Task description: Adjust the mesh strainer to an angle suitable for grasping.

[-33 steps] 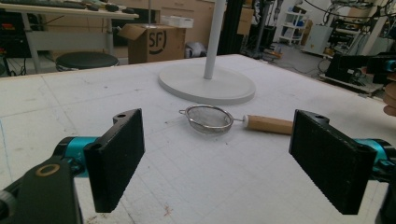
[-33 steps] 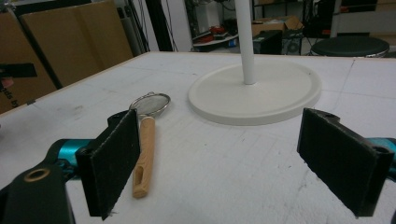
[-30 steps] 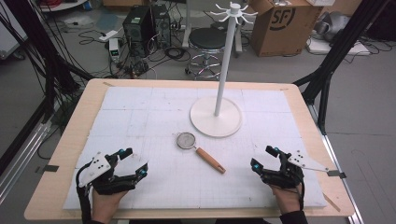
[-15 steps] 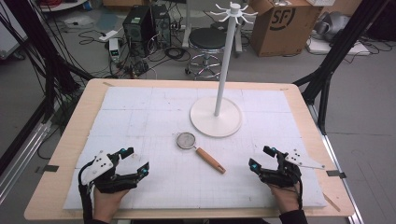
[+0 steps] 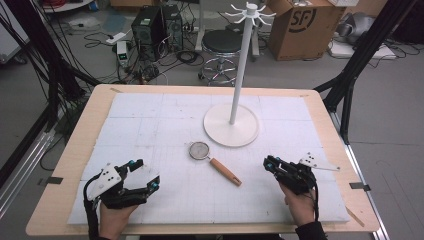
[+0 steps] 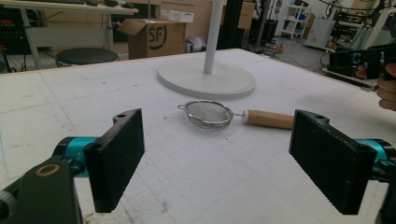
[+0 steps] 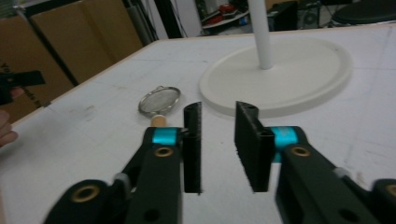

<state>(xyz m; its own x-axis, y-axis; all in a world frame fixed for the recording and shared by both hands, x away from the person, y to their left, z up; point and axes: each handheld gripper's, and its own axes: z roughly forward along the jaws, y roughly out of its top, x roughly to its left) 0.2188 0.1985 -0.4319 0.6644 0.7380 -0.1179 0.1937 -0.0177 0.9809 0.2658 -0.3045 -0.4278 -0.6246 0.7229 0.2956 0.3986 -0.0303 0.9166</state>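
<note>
Barely begun: strainer lying untouched mid-tabletop, wooden handle toward the right, just near of the white stand. Left tongs spread wide, empty. Right tongs just narrowing on nothing, a gap left. Grasp and hanging judged undone

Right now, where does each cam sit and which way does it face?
High view: above the person's side, facing forward and down on the table; both hands, left gripper, right gripper.
Left gripper view: on that gripper, facing the strainer; wide jaws.
Right gripper view: facing the stand base; narrow, empty jaws.
Shared: strainer, stand.
</note>
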